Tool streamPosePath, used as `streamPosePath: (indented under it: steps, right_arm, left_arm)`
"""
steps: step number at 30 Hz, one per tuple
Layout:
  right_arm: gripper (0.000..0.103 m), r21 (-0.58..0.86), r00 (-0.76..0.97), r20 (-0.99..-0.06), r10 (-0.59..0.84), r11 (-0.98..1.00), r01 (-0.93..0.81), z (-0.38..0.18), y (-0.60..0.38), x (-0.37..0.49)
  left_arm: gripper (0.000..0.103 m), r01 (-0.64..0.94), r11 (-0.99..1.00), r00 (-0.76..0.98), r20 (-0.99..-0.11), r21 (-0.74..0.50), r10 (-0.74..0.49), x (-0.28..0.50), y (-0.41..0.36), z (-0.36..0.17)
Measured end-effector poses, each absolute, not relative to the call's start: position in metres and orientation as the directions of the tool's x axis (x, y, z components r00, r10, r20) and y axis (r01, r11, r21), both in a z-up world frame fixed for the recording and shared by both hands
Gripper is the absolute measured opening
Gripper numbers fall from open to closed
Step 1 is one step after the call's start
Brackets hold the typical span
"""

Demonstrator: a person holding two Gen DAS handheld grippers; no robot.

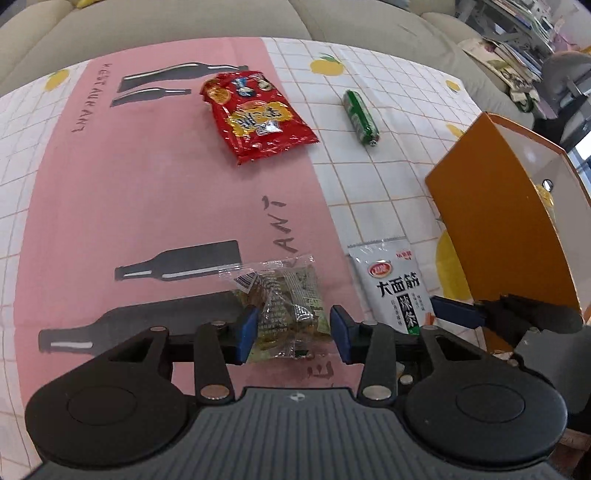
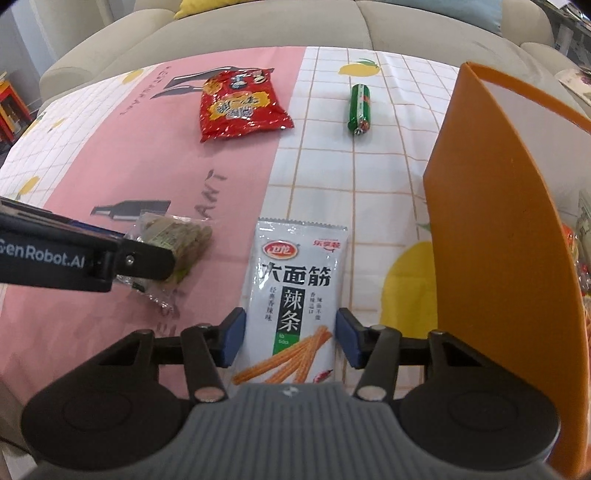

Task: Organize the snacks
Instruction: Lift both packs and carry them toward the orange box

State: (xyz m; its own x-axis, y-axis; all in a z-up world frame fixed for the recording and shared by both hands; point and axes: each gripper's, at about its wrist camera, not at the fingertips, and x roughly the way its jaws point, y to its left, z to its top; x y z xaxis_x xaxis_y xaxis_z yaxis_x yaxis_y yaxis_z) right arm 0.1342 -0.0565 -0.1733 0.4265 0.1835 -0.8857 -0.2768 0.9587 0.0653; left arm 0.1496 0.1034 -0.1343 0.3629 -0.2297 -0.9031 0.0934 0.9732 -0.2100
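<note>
A clear packet of greenish snack lies on the pink cloth between the blue pads of my left gripper, which stands open around it; the packet looks uncrushed. Beside it lies a white spicy-strip packet, flat on the cloth, with my right gripper open astride its lower half, pads close to both edges. Farther back lie a red snack bag and a green sausage stick. An orange box stands at the right with some packets inside.
The table carries a pink and white checked cloth with bottle and lemon prints. A beige sofa runs along the far edge. The orange box wall rises close to my right gripper's right finger.
</note>
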Motion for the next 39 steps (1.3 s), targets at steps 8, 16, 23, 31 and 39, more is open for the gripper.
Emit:
streamPosePath:
  steps: [8,16,23,31,39]
  right_arm:
    - [0.063,0.079,0.466,-0.864,0.192,0.965,-0.25,-0.17,-0.059,0.135]
    - [0.063,0.041,0.495,-0.851,0.173,0.963,-0.266,-0.177,-0.053,0.133]
    - [0.051,-0.005,0.526,-0.837,0.153,0.958,-0.287,-0.178,-0.045,0.125]
    - [0.046,0.042,0.525,-0.832,0.18,0.964,-0.263,-0.167,-0.054,0.123]
    - [0.046,0.117,0.56,-0.794,0.236,0.964,-0.24,-0.123,-0.07,0.116]
  left_arm:
    - [0.069,-0.054,0.983,0.375,-0.916,-0.175,-0.143,0.15,0.097,-0.144]
    - [0.055,-0.076,0.983,0.389,-0.913,-0.167,-0.125,0.146,0.094,-0.15]
    - [0.053,-0.069,0.986,0.388,-0.914,-0.155,-0.117,0.143,0.09,-0.147]
    - [0.052,-0.069,0.984,0.414,-0.902,-0.163,-0.12,0.131,0.091,-0.131]
    - [0.052,-0.051,0.977,0.457,-0.875,-0.207,-0.161,0.119,0.088,-0.094]
